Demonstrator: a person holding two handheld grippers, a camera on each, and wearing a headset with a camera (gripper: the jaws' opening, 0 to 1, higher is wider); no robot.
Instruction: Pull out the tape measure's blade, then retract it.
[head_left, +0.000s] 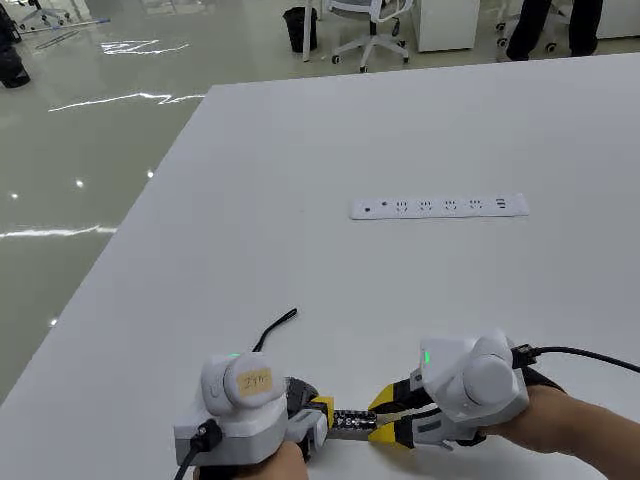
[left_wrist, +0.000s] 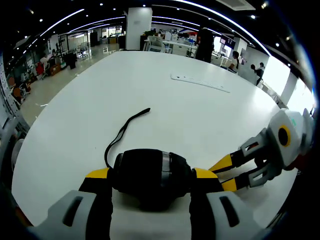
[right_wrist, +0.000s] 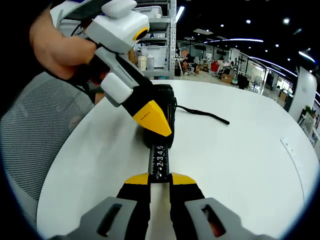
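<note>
A black tape measure (left_wrist: 150, 172) sits between the yellow-tipped jaws of my left gripper (left_wrist: 150, 176), which is shut on its case. Its wrist strap (left_wrist: 122, 132) trails across the white table. In the head view the left gripper (head_left: 318, 418) is at the bottom left and the right gripper (head_left: 378, 420) faces it from the right. A short length of blade (right_wrist: 159, 159), with numbers showing, runs from the case (right_wrist: 162, 112) to my right gripper (right_wrist: 160, 178), which is shut on the blade's end. The blade (head_left: 352, 421) spans the small gap between the two grippers.
A white power strip (head_left: 438, 207) lies flat mid-table, well beyond the grippers. The table's left edge (head_left: 120, 230) drops to a glossy floor. Office chairs (head_left: 370, 25) and a bin stand far behind. A mesh chair back (right_wrist: 35, 145) is at the left of the right gripper view.
</note>
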